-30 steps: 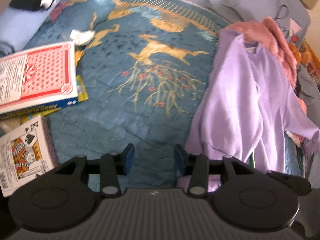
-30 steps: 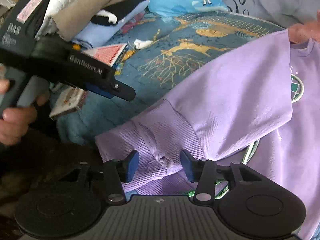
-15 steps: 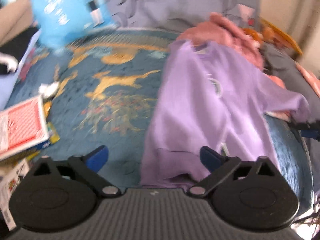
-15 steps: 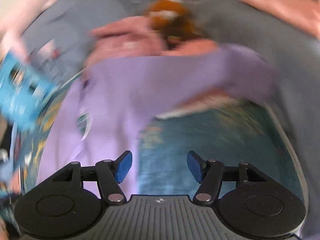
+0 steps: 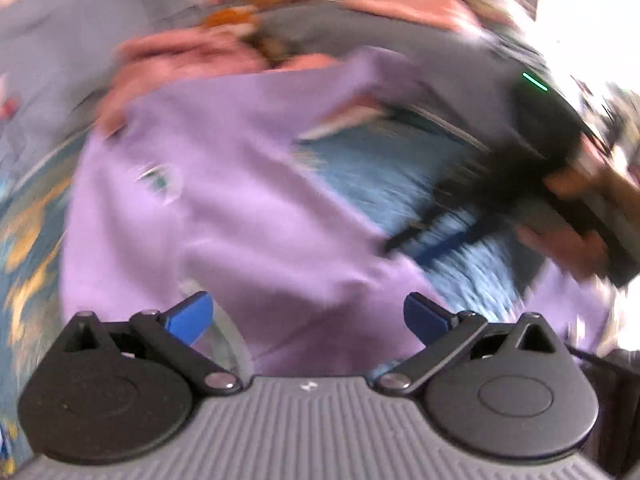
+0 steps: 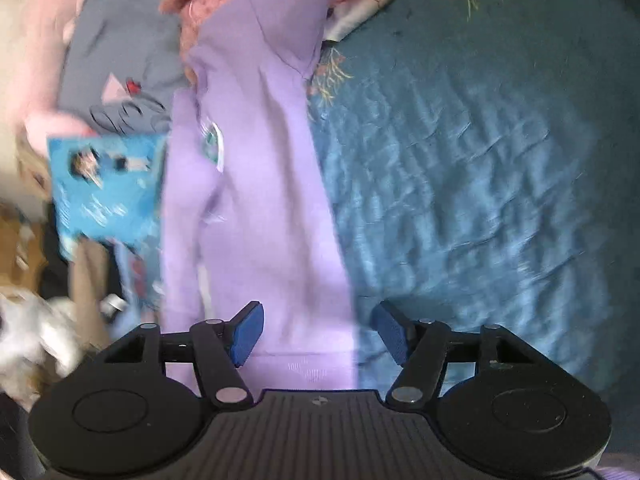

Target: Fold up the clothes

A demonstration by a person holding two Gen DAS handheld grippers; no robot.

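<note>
A lilac sweatshirt (image 5: 224, 208) with a small round chest badge lies spread on a blue patterned bedspread (image 5: 372, 184). My left gripper (image 5: 308, 318) hovers open over its lower part, nothing between the blue pads. In the left wrist view the other gripper (image 5: 432, 240), held by a hand (image 5: 560, 240), shows blurred at the right, at the sweatshirt's edge. In the right wrist view the sweatshirt (image 6: 256, 200) runs lengthwise away from me, and my right gripper (image 6: 316, 332) stands open above its hem, touching nothing.
Pink and grey clothes (image 5: 192, 48) pile up beyond the sweatshirt's collar. A bright blue printed cushion (image 6: 104, 184) and more folded clothes (image 6: 48, 320) lie to the left in the right wrist view. Bare bedspread (image 6: 480, 180) stretches to the right of the sweatshirt.
Both grippers have swung fast to the sweatshirt's hem side. The left gripper's jaws opened wide; the right gripper left the cuff it hovered at and also opened wider.
</note>
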